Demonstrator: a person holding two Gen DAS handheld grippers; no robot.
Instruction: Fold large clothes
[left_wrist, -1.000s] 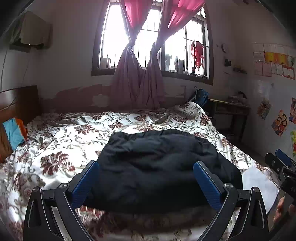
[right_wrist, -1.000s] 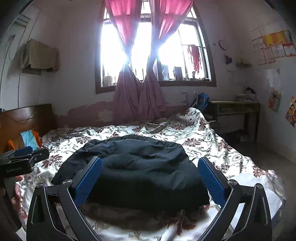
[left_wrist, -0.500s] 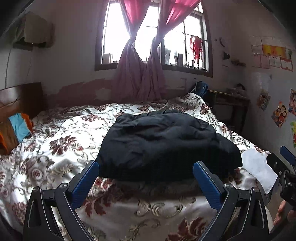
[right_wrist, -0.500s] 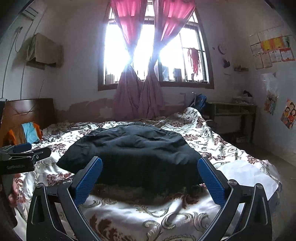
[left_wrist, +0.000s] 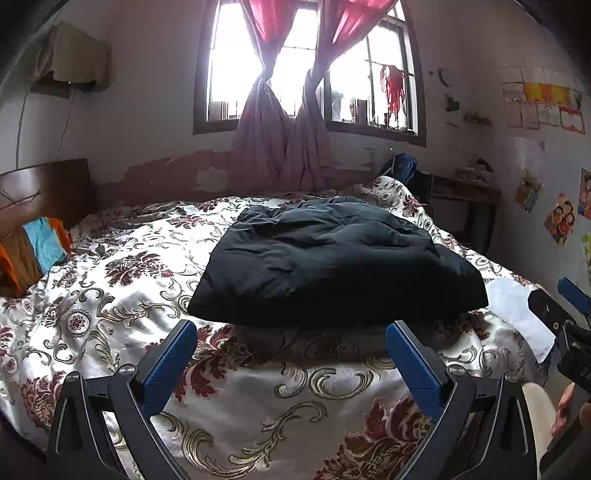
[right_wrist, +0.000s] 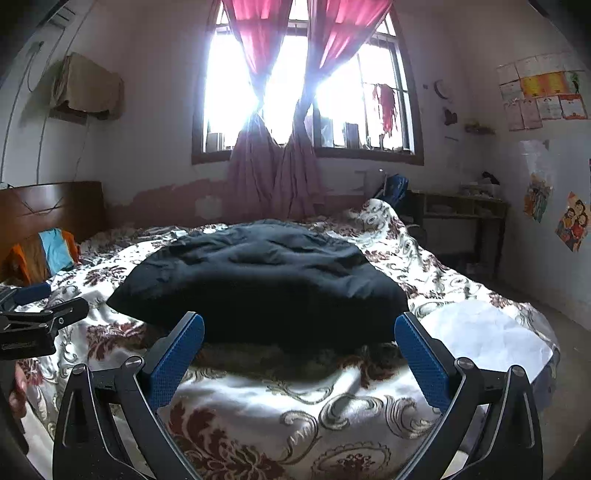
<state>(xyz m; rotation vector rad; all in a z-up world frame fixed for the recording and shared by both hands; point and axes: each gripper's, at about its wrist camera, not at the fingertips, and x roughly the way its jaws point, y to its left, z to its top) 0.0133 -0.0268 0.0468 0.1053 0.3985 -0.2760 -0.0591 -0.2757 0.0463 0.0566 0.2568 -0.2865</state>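
Note:
A dark navy padded garment lies folded into a thick rectangle on the floral bedspread; it also shows in the right wrist view. My left gripper is open and empty, held back from the garment's near edge. My right gripper is open and empty, also short of the near edge. Each gripper shows at the edge of the other's view: the right one and the left one.
A wooden headboard with orange and blue cloth stands at the left. A white sheet corner lies at the bed's right. A desk stands by the right wall under the window with pink curtains.
Both grippers have drawn back from the garment towards the bed's near edge. The garment now lies farther ahead, beyond the fingertips. Both stayed open.

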